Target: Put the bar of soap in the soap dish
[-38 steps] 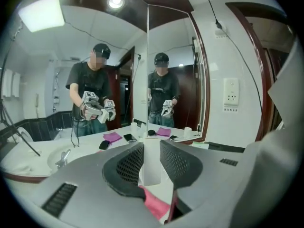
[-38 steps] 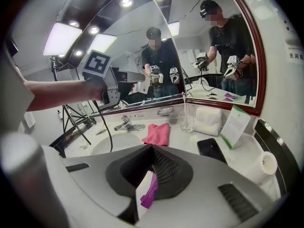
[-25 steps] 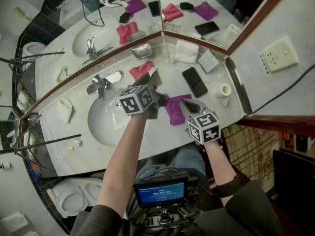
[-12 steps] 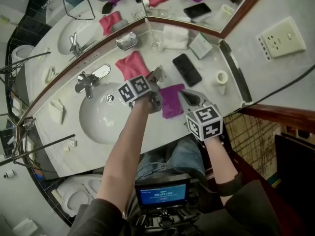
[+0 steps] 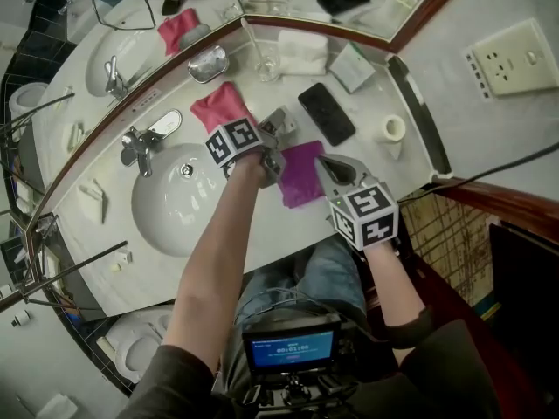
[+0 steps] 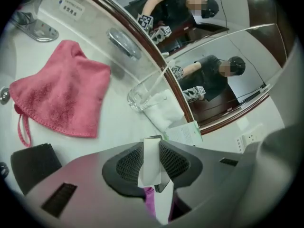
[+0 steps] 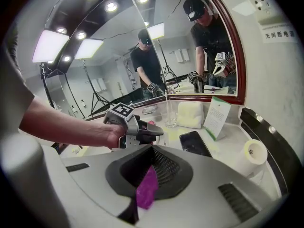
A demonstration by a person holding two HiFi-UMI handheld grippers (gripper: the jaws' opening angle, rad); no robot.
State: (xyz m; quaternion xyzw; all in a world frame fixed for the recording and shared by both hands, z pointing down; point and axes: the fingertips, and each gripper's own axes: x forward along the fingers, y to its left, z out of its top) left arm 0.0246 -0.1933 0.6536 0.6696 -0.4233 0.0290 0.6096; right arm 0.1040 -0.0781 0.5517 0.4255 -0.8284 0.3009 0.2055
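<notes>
My left gripper (image 5: 278,129) hangs low over the counter between the pink cloth (image 5: 223,107) and the purple cloth (image 5: 301,175). It is shut on the bar of soap (image 6: 152,164), a white wrapped block that stands on end between the pads. The soap dish (image 5: 207,62), a small shiny metal tray, sits against the mirror beyond the pink cloth, also in the left gripper view (image 6: 123,42). My right gripper (image 5: 332,171) is shut on a fold of the purple cloth (image 7: 146,188). From there the left gripper (image 7: 142,131) shows just ahead.
A glass (image 5: 266,64), a folded white towel (image 5: 303,52) and a card (image 5: 352,66) line the mirror. A black phone (image 5: 326,113) and a paper roll (image 5: 390,131) lie to the right. The sink basin (image 5: 179,203) and tap (image 5: 144,138) are at the left.
My left gripper has sunk toward the counter and rolled, with the soap still in it. It now sits nearer the pink cloth. The right gripper has shifted a little.
</notes>
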